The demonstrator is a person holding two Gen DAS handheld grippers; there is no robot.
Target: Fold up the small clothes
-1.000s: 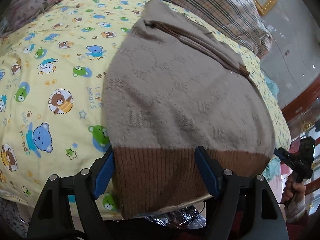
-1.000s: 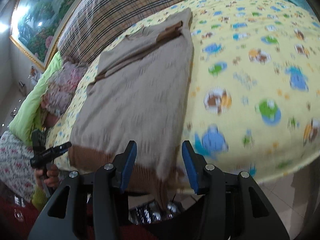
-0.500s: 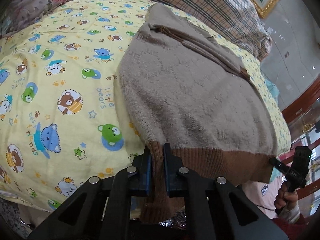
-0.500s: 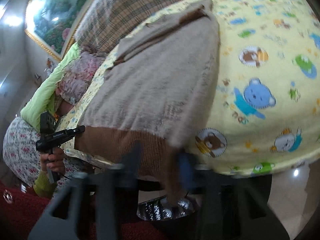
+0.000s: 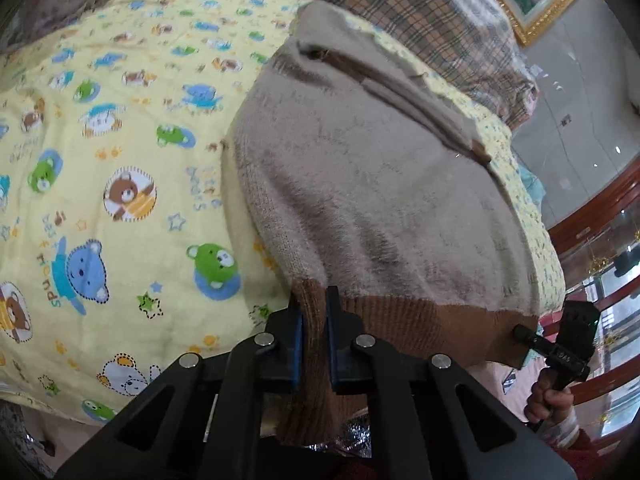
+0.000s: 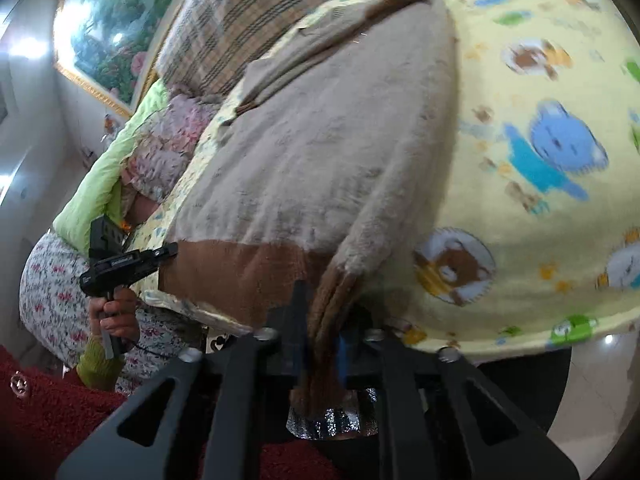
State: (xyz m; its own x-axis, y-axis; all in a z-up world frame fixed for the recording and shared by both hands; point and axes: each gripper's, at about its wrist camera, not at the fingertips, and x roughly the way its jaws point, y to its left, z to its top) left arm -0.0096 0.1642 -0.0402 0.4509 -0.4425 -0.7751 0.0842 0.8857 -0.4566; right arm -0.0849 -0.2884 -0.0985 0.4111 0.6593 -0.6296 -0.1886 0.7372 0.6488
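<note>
Pinching dark-brown ribbed hem [image 5: 400, 320] of beige knitted sweater [image 5: 380, 200]: left gripper [image 5: 314, 340], right gripper [image 6: 322, 344], each clamped at one corner; garment's long axis runs away from fingers across yellow bear-print blanket [image 5: 100, 160].

Right tool [image 6: 322, 332] closed on the brown ribbed hem [image 6: 236, 272] of a beige knit sweater [image 6: 328, 152], cloth bunched between the jaws and hanging below them. Sweater spread away from the tool over a yellow bear-print blanket [image 6: 532, 200] on the bed, plaid pillow [image 6: 256, 12] beyond its far end, framed painting [image 6: 116, 20] further left. Left of the tool, other tool [image 6: 120, 262] gripped in a hand [image 6: 116, 316], its tip touching the hem's far corner.
</note>
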